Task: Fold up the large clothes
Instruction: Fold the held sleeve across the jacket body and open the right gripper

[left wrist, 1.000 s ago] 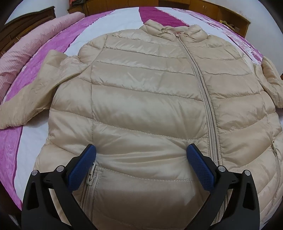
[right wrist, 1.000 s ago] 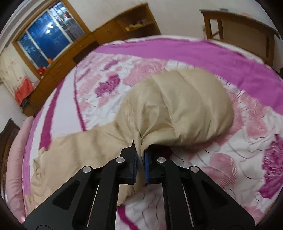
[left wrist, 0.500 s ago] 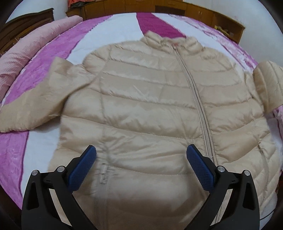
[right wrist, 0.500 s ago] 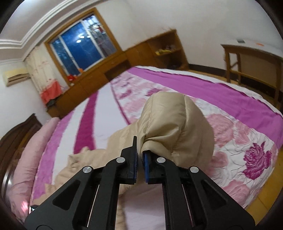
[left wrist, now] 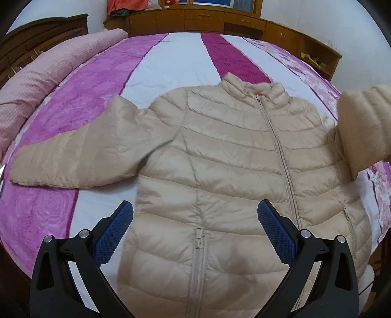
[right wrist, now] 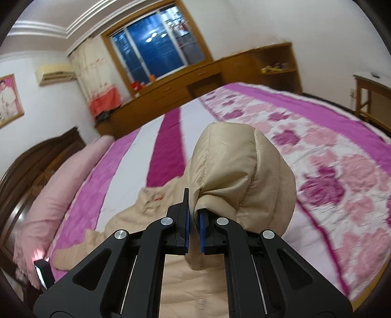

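A beige quilted puffer jacket (left wrist: 227,156) lies front up and zipped on the bed, collar toward the far side. Its left sleeve (left wrist: 80,156) lies spread flat to the left. My left gripper (left wrist: 195,230) is open and empty, hovering above the jacket's lower hem. My right gripper (right wrist: 194,227) is shut on the jacket's right sleeve (right wrist: 234,171), which is lifted off the bed and bunches over the fingers. The raised sleeve also shows in the left wrist view (left wrist: 364,127) at the right edge. The jacket body (right wrist: 190,276) lies below the right gripper.
The bed has a pink, white and magenta striped cover (left wrist: 176,61) with a floral section (right wrist: 330,156) on the right. A pink pillow roll (left wrist: 36,80) lies along the dark headboard (right wrist: 36,156). Wooden cabinets (left wrist: 220,19) and a window (right wrist: 156,46) line the far wall. A wooden table (right wrist: 374,97) stands at right.
The right gripper has lifted the sleeve up off the bed and swung toward the jacket body. The left gripper has pulled back and up, showing more of the jacket; it stays open.
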Demonstrator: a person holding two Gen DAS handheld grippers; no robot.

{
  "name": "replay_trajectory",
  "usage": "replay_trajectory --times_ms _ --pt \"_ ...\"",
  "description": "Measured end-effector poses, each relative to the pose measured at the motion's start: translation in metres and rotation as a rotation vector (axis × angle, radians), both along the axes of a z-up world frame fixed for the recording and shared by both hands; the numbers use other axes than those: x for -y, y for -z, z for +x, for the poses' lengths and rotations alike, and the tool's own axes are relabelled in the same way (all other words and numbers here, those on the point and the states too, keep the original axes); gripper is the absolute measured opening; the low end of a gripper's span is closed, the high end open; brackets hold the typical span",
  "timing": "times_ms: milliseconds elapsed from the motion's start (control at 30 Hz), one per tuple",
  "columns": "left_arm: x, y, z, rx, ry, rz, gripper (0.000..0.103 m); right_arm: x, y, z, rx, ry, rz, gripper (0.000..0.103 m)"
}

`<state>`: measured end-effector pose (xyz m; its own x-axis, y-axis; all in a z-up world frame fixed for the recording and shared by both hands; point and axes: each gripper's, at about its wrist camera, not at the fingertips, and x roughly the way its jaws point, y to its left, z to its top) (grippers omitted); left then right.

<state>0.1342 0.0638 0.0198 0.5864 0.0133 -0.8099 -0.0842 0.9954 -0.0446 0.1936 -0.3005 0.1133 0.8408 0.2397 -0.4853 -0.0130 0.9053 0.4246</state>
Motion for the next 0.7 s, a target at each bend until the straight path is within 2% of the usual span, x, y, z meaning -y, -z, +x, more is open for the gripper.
replay_trajectory --times_ms 233,467,700 --pt "-0.018 -0.006 -0.006 0.02 -0.01 0.012 0.098 -0.069 0.039 0.028 -0.053 -0.108 -0.037 0.007" --pt "-0.039 0.005 -0.006 0.003 -0.052 -0.003 0.098 -0.14 0.096 0.053 -0.163 -0.227 -0.07 0.007" --pt "-0.059 0.018 -0.008 -0.023 -0.094 -0.003 0.098 -0.175 0.142 0.069 -0.263 -0.279 -0.094 0.007"
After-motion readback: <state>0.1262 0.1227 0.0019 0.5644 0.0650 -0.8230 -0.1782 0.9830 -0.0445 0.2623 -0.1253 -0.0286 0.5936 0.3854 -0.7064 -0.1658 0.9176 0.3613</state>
